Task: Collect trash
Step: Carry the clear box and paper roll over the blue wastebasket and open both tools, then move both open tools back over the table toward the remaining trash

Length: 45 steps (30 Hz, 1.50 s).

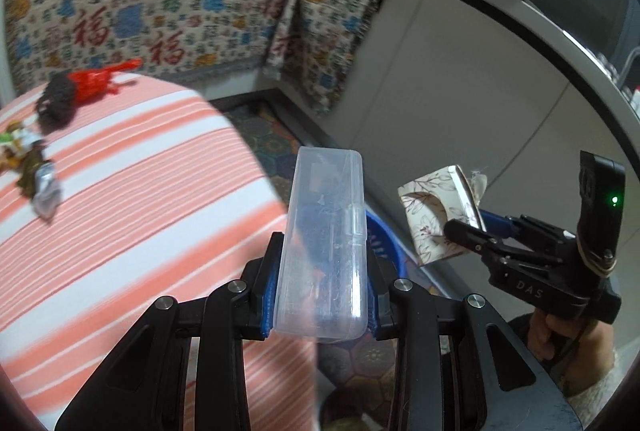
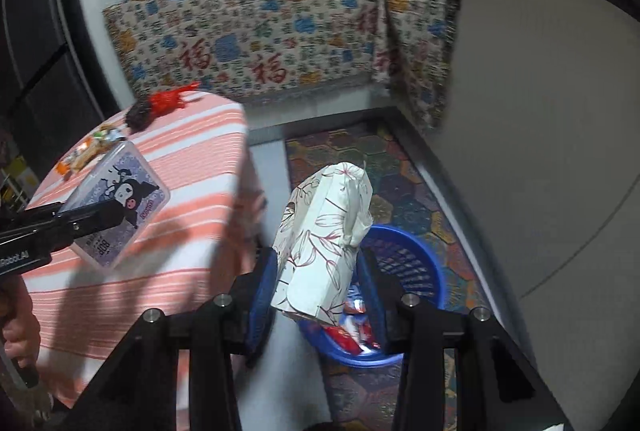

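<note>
My left gripper [image 1: 324,255] is shut on a clear plastic box [image 1: 324,215], held upright over the edge of the striped table [image 1: 120,223]. In the right wrist view that box [image 2: 120,207] shows a cartoon label, and the left gripper [image 2: 94,217] clamps it from the left. My right gripper [image 2: 318,271] is shut on a floral paper box [image 2: 324,231], held above a blue basket [image 2: 416,263] on the floor. Red wrappers [image 2: 352,335] lie in the basket. The left wrist view shows the right gripper [image 1: 460,231] holding the floral box [image 1: 432,215] at the right.
A red wrapper [image 1: 96,81], a dark clump [image 1: 58,103] and several small wrappers [image 1: 32,167] lie at the table's far side. A patterned cloth [image 2: 280,27] hangs behind. A white cabinet [image 2: 540,151] stands to the right, and a patterned mat [image 2: 400,183] covers the floor.
</note>
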Tool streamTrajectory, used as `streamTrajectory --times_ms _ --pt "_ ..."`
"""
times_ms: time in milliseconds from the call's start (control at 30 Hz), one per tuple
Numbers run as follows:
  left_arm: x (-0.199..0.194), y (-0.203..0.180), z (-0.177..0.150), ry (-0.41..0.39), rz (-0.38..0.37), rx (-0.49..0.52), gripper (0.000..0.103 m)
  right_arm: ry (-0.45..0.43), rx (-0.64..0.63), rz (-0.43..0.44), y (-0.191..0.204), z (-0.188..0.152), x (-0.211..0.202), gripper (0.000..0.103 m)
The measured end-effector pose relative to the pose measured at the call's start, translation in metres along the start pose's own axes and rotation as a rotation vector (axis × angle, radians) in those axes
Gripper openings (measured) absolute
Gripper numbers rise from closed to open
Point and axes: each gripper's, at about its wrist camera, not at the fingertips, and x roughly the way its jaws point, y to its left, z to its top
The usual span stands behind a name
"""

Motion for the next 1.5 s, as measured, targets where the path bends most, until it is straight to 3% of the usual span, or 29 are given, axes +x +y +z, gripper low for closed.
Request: streamTrajectory --times_ms 233,367,767,800,833,867,900,1033,1200,1500 --pt "0.053 -0.038 0.015 0.055 -0.064 -0.019 0.034 0.034 0.015 -0.081 -0.045 -0.002 0.016 0.042" --pt "0.084 -0.051 0.017 0.090 -0.061 -0.021 0.034 0.066 0.018 -0.092 -0.063 -0.003 0.033 0.042" --pt "0.148 -0.058 0.011 0.163 -0.048 -0.020 0.036 0.130 0.067 -0.046 -0.099 -0.009 0.087 0.047" --pt "0.153 -0.058 0.011 0.168 -0.047 -0.019 0.040 0.140 0.072 -0.032 -0.100 -0.010 0.093 0.047" --pt "0.158 -0.057 0.010 0.176 -0.050 -0.023 0.054 0.146 0.073 -0.027 -0.101 -0.011 0.097 0.052" --pt "0.162 -0.056 0.010 0.178 -0.049 -0.030 0.059 0.152 0.073 -0.018 -0.102 -0.012 0.102 0.065" --pt "0.164 -0.056 0.011 0.173 -0.045 -0.035 0.062 0.152 0.074 -0.018 -0.103 -0.014 0.105 0.066" --pt "0.158 -0.055 0.011 0.159 -0.045 -0.030 0.066 0.130 0.098 -0.040 -0.112 -0.015 0.104 0.066" --pt "0.136 -0.060 0.015 0.100 -0.011 0.011 0.072 0.036 0.109 -0.096 -0.114 -0.011 0.084 0.067" --pt "0.066 -0.047 0.006 0.009 0.075 0.052 0.072 -0.098 0.039 -0.130 -0.078 0.008 0.051 0.068"
